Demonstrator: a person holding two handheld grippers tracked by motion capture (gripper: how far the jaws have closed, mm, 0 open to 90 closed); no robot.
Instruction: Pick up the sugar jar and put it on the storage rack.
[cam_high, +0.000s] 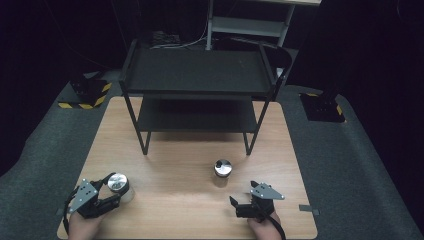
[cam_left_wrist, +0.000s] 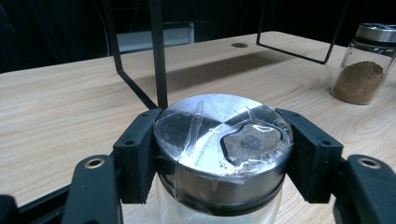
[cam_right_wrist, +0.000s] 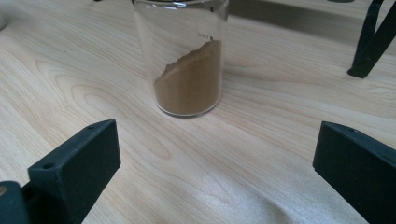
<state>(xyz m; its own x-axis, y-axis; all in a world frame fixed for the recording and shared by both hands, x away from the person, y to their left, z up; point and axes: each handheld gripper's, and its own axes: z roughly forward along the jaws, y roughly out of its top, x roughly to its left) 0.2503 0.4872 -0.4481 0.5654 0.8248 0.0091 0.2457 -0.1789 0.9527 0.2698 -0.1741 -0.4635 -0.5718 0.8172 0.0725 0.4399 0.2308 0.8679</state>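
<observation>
High view: two spice jars on the wooden table (cam_high: 165, 200), both upright, long axis vertical. Clear jar (cam_high: 119, 186) stands well left of the black two-tier shelf rack (cam_high: 197, 95), at the near edge, clamped in the left gripper (cam_high: 111, 191). Brown-powder jar (cam_high: 223, 171) stands just in front of the rack's right leg, directly ahead of the right gripper (cam_high: 239, 202), the nearer hand.

Left gripper view: pads pressed on the taped steel lid (cam_left_wrist: 224, 140) from both sides.

Right gripper view: jaws spread wide, nothing between; powder jar (cam_right_wrist: 187, 70) straight ahead, apart.

Count: two jars, one rack, two grippers.
</observation>
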